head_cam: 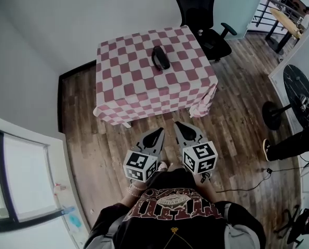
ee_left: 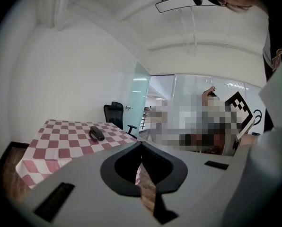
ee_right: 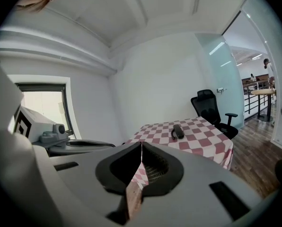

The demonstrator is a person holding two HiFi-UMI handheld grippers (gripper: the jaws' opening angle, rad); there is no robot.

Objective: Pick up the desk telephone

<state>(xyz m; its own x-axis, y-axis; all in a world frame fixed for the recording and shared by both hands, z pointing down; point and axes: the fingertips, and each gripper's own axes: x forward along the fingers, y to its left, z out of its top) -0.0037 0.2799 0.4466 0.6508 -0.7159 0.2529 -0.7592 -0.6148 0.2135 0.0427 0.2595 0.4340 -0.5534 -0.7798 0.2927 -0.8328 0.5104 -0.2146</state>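
Observation:
A black desk telephone (head_cam: 160, 57) lies near the middle of a table (head_cam: 128, 82) covered with a pink-and-white checked cloth. It also shows small and far off as the telephone (ee_left: 96, 133) in the left gripper view and the telephone (ee_right: 178, 131) in the right gripper view. My left gripper (head_cam: 160, 132) and right gripper (head_cam: 177, 124) hover side by side over the wooden floor, short of the table's near edge, both pointing toward it. Both have their jaws shut with nothing between them.
A black office chair (head_cam: 204, 19) stands behind the table at the far right. White walls run along the left and back. A round dark table (head_cam: 299, 95) and a person's leg (head_cam: 292, 145) are at the right, with a cable (head_cam: 253, 183) on the floor.

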